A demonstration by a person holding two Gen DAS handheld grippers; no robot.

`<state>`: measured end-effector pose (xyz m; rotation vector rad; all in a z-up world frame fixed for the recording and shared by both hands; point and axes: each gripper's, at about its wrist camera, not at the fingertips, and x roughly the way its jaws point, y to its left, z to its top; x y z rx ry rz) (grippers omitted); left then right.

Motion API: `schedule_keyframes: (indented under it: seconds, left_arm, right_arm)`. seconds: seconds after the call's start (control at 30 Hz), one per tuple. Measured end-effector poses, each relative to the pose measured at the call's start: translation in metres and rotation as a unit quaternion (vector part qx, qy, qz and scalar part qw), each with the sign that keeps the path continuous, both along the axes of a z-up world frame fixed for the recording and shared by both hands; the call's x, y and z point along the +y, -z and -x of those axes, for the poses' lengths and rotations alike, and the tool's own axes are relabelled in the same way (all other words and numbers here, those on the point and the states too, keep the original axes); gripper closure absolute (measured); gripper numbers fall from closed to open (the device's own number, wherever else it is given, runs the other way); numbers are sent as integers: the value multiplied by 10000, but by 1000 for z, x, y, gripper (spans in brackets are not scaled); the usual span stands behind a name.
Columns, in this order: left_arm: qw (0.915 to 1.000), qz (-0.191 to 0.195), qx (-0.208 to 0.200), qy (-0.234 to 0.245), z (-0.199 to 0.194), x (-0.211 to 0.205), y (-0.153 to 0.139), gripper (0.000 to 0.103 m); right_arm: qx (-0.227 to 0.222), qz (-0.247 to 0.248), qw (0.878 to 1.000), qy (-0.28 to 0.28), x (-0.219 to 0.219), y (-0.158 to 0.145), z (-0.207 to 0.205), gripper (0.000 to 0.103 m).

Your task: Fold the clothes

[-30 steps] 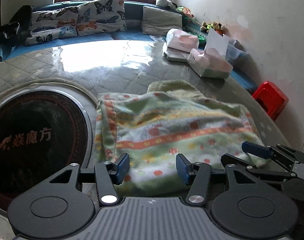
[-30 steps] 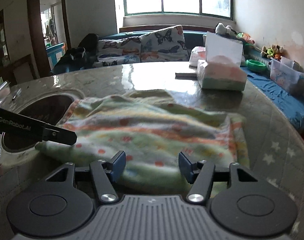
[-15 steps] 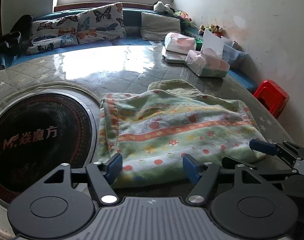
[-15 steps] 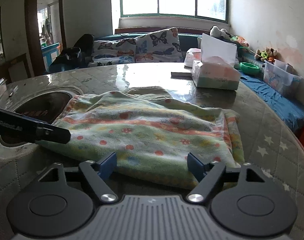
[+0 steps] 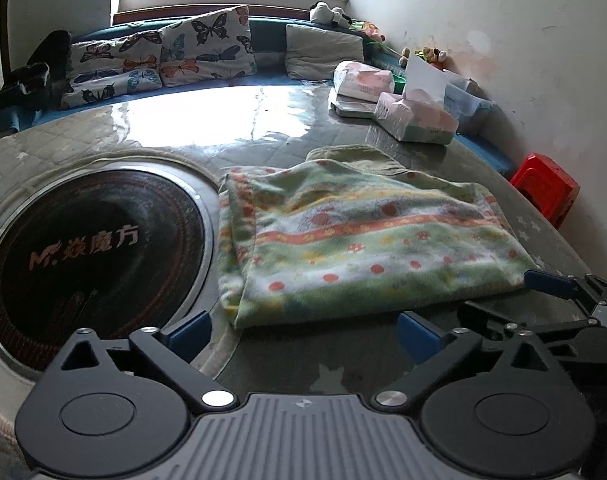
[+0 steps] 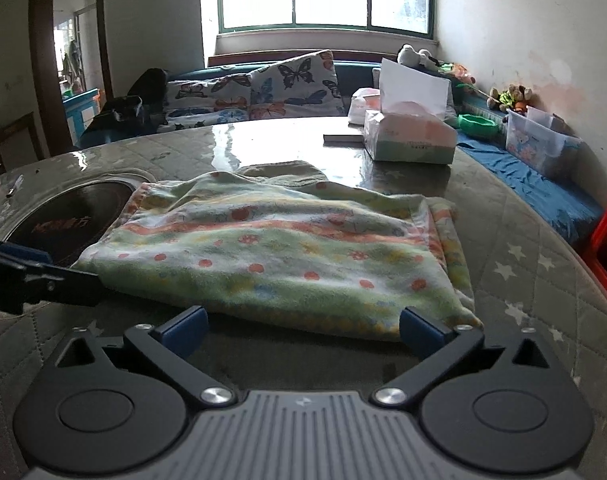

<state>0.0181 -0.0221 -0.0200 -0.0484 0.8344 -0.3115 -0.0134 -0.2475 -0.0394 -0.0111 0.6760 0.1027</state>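
A folded green fleece cloth with orange stripes and red dots (image 5: 355, 240) lies on the round quilted table (image 5: 343, 364); it also shows in the right wrist view (image 6: 279, 256). A plain olive layer pokes out at its far edge (image 5: 351, 156). My left gripper (image 5: 303, 332) is open and empty, just short of the cloth's near left corner. My right gripper (image 6: 301, 328) is open and empty, just short of the near right corner. The right gripper's fingers (image 5: 555, 284) show in the left wrist view, the left gripper's fingers (image 6: 19, 260) in the right wrist view.
A black round cooktop (image 5: 83, 256) is set into the table left of the cloth. Tissue boxes (image 5: 415, 120) and a flat grey object (image 5: 349, 110) stand at the far right. A red stool (image 5: 545, 188) stands by the wall. A cushioned bench (image 5: 163, 56) runs behind.
Both grippers have pulled back from the cloth toward the near table edge and opened wider. The cloth lies still, released.
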Motion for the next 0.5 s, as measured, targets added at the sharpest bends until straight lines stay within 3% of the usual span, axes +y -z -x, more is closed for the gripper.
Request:
schedule_keyframes:
  seconds: [0.5]
  left_arm:
    - [9999, -67, 95, -63, 17, 7, 8, 0]
  right_arm:
    - [137, 25, 9992, 378, -2, 1, 10, 0]
